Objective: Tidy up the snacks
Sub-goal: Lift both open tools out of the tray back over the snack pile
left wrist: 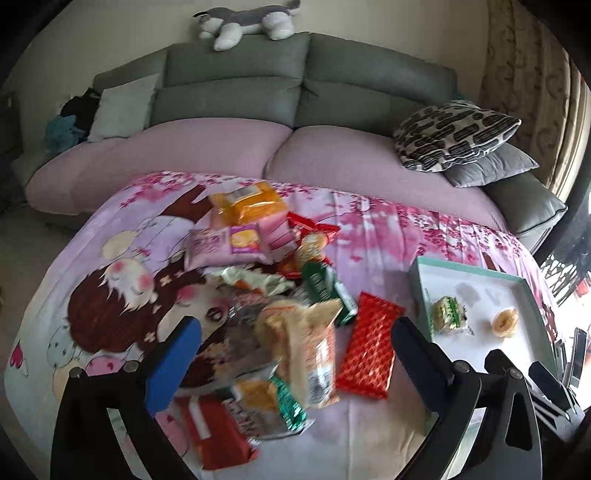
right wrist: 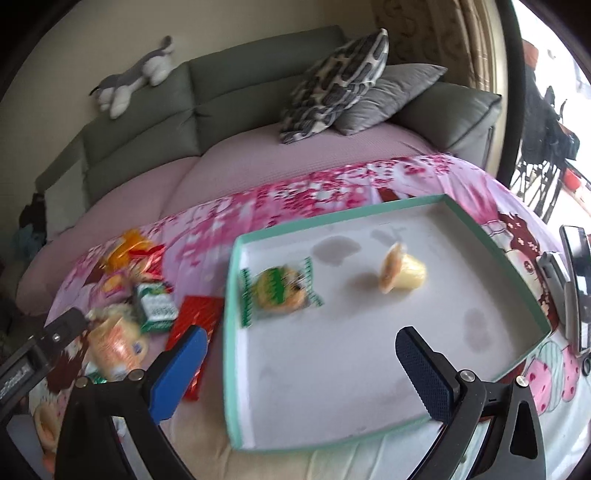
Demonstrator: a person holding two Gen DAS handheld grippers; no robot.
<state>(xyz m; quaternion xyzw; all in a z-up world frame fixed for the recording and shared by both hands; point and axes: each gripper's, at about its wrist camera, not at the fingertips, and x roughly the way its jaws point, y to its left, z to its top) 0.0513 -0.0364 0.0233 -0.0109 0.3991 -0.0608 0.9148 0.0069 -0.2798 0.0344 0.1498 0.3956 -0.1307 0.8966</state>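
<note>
A heap of snack packets (left wrist: 280, 295) lies on a pink cartoon cloth (left wrist: 110, 258), with a red packet (left wrist: 369, 347) at its right side. My left gripper (left wrist: 295, 358) hangs open above the near part of the heap, holding nothing. A white tray with a green rim (right wrist: 343, 216) sits to the right and holds a green-wrapped cake (right wrist: 280, 291) and a yellow jelly cup (right wrist: 402, 273) lying on its side. My right gripper (right wrist: 303, 369) is open over the tray's near half, and its jaws are empty. The heap (right wrist: 122, 302) shows left of the tray.
The cloth covers a table in front of a grey sofa (left wrist: 236, 85) with pink seat covers, cushions (left wrist: 454, 133) and a plush dog (left wrist: 247, 18). A phone and metal items (right wrist: 576, 266) lie right of the tray. A window is at the far right.
</note>
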